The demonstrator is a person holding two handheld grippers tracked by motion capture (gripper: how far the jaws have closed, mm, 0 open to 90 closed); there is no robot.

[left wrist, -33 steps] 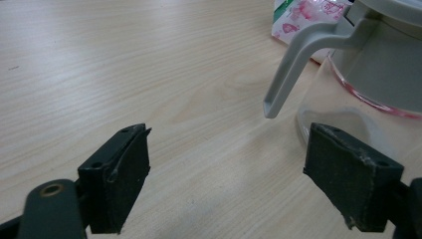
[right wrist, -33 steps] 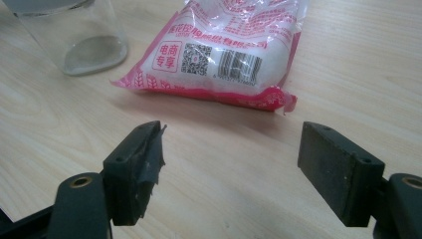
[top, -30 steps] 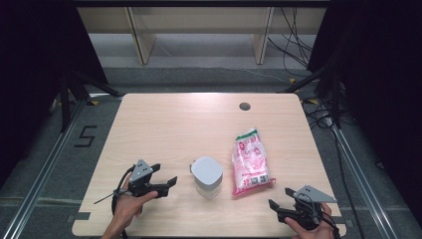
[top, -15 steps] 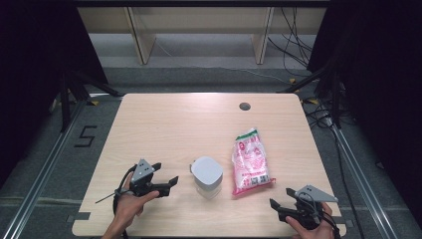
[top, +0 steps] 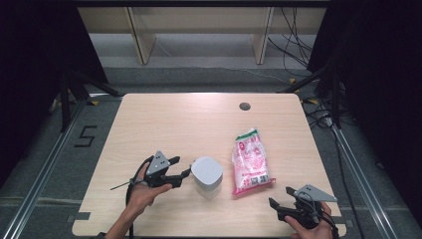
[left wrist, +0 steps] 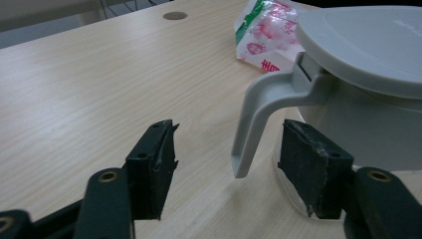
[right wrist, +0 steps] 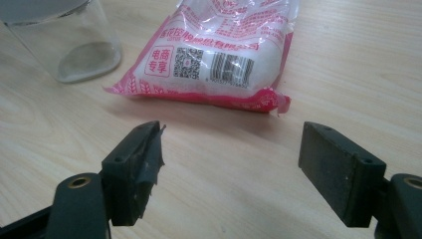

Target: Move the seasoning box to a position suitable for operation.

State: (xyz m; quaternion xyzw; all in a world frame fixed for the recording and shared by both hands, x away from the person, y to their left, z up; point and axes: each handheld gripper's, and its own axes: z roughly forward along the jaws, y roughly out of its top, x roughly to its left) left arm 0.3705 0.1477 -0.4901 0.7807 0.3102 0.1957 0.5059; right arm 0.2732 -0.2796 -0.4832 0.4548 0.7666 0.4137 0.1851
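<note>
we see our left gripper [top: 183, 167] near the front left of the pale wooden table [top: 174, 119], its jaws apart and just closing a little around the grey curved handle [left wrist: 256, 117] of the clear pitcher with a grey lid [top: 207, 174]. in the left gripper view the handle hangs between the two black pads, nearer the right-hand one, and neither pad presses on it. the pitcher stands upright near the front middle of the table, just right of that gripper.

our right gripper [top: 279, 198] rests at the near right corner, its jaws wide and holding nothing. in the right gripper view they point at the near end of the pink and white plastic bag of white grains [right wrist: 224, 55], which lies flat just right of the pitcher, close to it but apart. bare table shows between the bag's crimped edge and the jaws.
</note>
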